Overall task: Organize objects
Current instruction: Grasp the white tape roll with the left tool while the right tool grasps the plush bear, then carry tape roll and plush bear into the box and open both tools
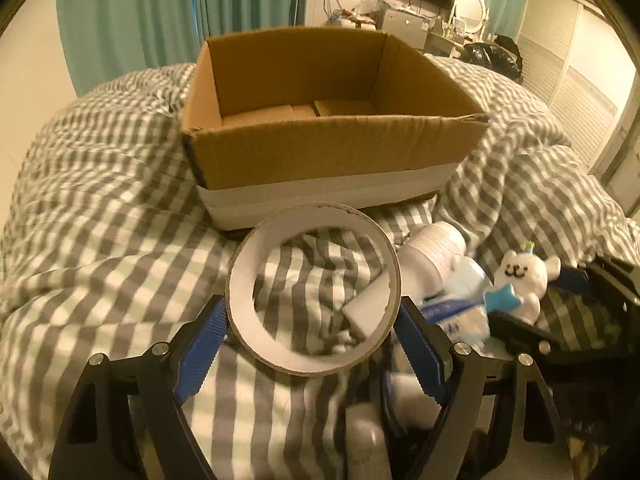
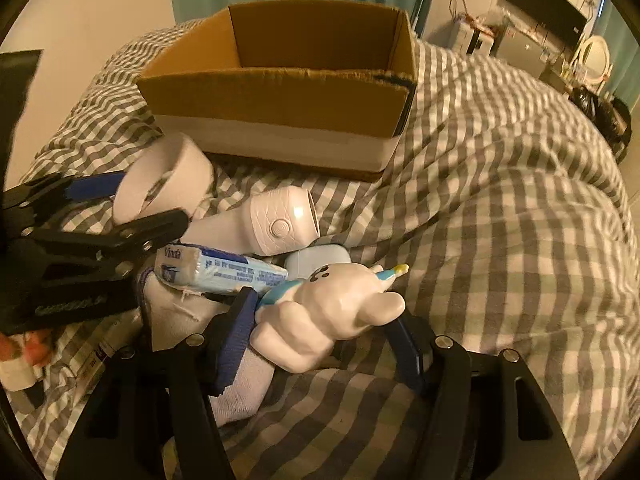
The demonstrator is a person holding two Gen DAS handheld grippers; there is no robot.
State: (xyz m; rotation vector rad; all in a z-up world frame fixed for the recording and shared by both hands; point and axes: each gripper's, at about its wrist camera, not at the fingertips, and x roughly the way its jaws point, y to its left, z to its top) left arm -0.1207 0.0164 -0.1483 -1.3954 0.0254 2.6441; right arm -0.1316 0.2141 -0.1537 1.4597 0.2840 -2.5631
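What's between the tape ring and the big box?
Only checked bedding. The left wrist view shows the tape roll, gripped by the left claw, just short of the cardboard box.

The brand "Vinda" was printed in blue at the nine o'clock end of the tissue pack (image 2: 216, 270). The finer print along the pack's side was too small to be read. No other legible text was seen.

Our right gripper (image 2: 324, 332) clamps white bear figurine (image 2: 328, 316) above checked duvet (image 2: 500, 240). Our left gripper (image 2: 120, 208) at left holds white tape roll (image 2: 164, 178). Between them: tissue pack (image 2: 216, 268), white handheld device (image 2: 272, 226). Open cardboard box (image 2: 280, 92) behind.
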